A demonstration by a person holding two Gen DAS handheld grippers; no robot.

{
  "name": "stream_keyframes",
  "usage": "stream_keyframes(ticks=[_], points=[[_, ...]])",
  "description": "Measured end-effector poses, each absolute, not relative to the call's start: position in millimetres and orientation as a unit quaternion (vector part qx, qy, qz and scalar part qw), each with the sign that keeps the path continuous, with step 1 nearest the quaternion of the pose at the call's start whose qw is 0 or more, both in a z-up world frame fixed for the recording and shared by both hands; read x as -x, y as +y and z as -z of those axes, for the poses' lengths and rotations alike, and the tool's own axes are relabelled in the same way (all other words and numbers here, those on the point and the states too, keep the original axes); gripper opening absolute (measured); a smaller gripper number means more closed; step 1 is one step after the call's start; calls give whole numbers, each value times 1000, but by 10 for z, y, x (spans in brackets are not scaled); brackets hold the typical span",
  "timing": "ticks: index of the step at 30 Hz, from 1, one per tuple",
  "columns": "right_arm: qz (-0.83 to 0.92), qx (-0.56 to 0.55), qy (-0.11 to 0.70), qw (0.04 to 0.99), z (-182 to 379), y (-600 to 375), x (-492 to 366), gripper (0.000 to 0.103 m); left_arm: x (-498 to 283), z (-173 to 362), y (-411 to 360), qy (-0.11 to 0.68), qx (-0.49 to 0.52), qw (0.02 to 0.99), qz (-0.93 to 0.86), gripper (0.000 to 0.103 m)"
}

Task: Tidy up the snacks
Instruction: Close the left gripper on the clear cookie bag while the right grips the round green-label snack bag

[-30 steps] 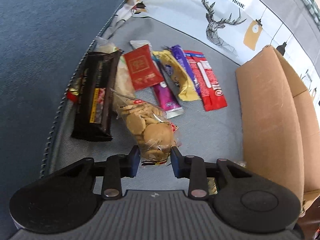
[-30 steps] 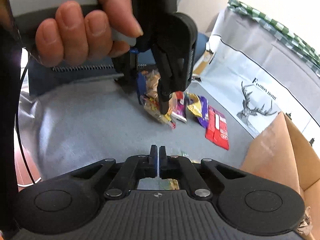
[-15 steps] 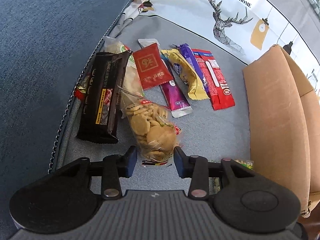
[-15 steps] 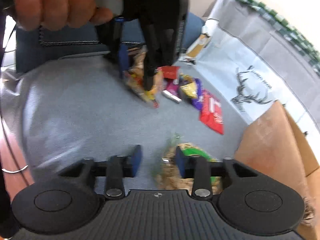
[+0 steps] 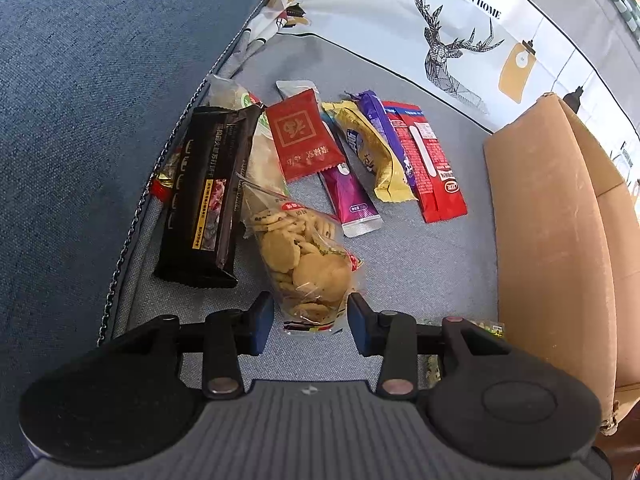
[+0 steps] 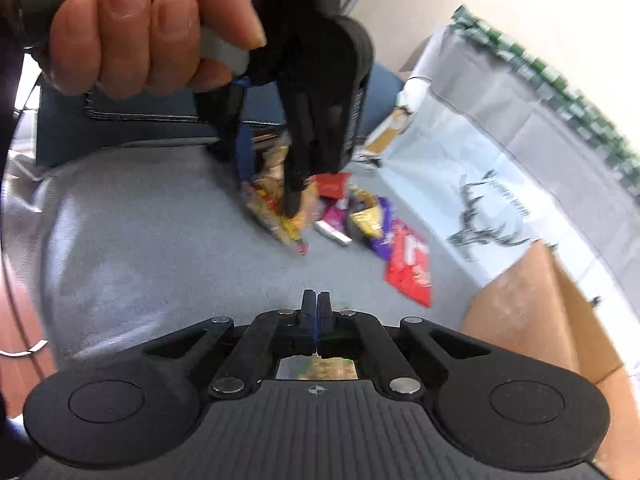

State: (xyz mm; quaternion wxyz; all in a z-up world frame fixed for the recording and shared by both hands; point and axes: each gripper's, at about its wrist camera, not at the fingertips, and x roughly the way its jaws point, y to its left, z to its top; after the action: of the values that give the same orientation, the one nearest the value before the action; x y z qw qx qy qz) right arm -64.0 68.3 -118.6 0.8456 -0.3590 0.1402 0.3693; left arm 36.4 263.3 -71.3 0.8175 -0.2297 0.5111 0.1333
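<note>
A clear bag of round cookies (image 5: 304, 264) lies on the grey cloth (image 5: 420, 272), its near end between the fingers of my left gripper (image 5: 309, 316). The jaws are opening and the pads stand just off the bag. Beyond it lie a black biscuit pack (image 5: 208, 200), a red sachet (image 5: 304, 140), a purple packet (image 5: 350, 196), a yellow bar (image 5: 376, 156) and a red wafer pack (image 5: 432, 168). My right gripper (image 6: 316, 304) is shut, pads together. A green packet (image 6: 316, 368) shows underneath it; whether it is pinched is hidden.
A brown cardboard box (image 5: 548, 240) stands at the right, also seen in the right wrist view (image 6: 540, 304). A blue cushion (image 5: 80, 80) rises along the left. A deer-print cloth (image 5: 452, 48) lies behind the snacks. A person's hand (image 6: 132, 36) holds the left gripper.
The left jaws have spread off the cookie bag, which stays on the cloth. The right gripper stood open over the green packet half a second ago and is shut now.
</note>
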Motion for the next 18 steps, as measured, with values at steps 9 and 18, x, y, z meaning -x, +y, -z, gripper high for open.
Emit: stream_keyframes(ticks=[9, 18], points=[[-337, 394, 185, 835, 1370, 745, 536, 29, -379, 716, 2604, 511, 224, 819, -132, 51], [-353, 387, 156, 838, 1329, 739, 561, 11, -351, 698, 2628, 506, 226, 822, -134, 51]])
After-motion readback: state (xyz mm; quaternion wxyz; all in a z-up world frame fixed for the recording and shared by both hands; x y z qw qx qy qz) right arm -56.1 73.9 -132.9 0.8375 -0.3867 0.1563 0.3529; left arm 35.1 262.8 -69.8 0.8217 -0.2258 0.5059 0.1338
